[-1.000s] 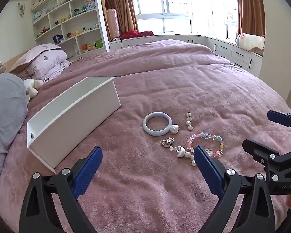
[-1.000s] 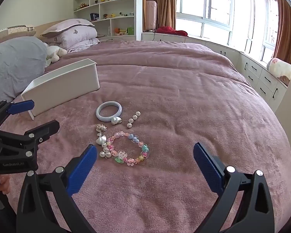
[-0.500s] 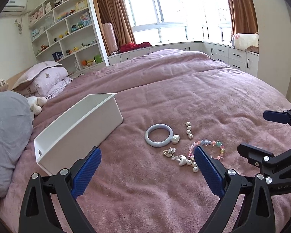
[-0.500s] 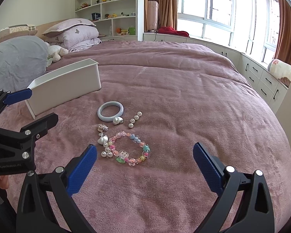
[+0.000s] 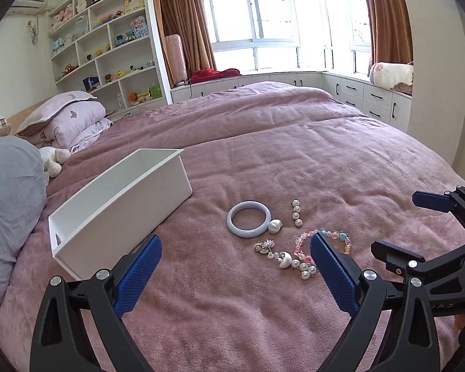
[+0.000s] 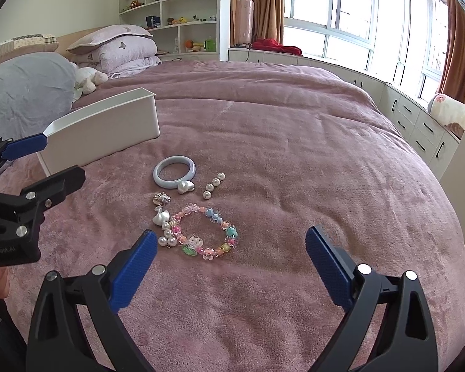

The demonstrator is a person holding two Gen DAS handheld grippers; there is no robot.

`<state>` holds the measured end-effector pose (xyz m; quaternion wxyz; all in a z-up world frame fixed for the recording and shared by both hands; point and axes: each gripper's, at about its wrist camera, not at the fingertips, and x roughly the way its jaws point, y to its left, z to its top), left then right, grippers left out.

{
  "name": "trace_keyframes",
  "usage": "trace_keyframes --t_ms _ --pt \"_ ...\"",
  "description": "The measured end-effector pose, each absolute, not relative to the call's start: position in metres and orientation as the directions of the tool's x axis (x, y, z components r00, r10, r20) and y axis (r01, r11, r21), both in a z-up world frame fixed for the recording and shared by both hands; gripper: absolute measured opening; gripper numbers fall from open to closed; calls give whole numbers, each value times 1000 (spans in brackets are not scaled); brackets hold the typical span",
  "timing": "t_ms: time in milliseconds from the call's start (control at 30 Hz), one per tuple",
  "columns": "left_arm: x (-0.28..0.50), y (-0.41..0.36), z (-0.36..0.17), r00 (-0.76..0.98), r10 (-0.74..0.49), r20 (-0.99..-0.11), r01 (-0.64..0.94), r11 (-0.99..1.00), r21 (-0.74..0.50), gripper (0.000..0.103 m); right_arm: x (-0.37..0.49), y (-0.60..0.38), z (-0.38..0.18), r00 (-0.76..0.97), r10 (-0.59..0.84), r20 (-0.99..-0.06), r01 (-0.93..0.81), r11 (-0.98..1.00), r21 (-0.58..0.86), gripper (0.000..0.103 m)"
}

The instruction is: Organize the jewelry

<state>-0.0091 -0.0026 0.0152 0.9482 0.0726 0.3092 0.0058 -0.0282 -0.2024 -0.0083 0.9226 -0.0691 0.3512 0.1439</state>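
The beaded bracelet [image 6: 206,229] lies flat on the bed [image 6: 294,161], a ring of glossy pastel beads with a small cartoon charm on its near side; in the left wrist view the left tongs' right finger hides part of it. Touching its left edge is a cluster of pearls [image 6: 167,238] and a shell-shaped silver piece [image 6: 160,217], their joins too small to make out. Beyond them sits a smooth, pale blue bangle [image 6: 174,175] with a pearly heart [image 6: 184,187] against its rim. Just right of that, a short bar of four pearls [image 6: 214,185] has its long axis running away and to the right. A long white plastic box [image 6: 108,130], open-topped, stands further left, angled toward the pillows [image 6: 121,46]. The bedspread is plush mauve fleece. The left tongs [image 5: 235,266] and right tongs [image 6: 231,255] are both spread wide, holding nothing.
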Motion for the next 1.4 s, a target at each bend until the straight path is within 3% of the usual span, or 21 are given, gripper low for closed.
trace_keyframes --t_ms 1400 --pt "-13 0 19 816 32 -577 53 990 130 97 -25 -200 -9 699 226 -679 -324 946 -19 95"
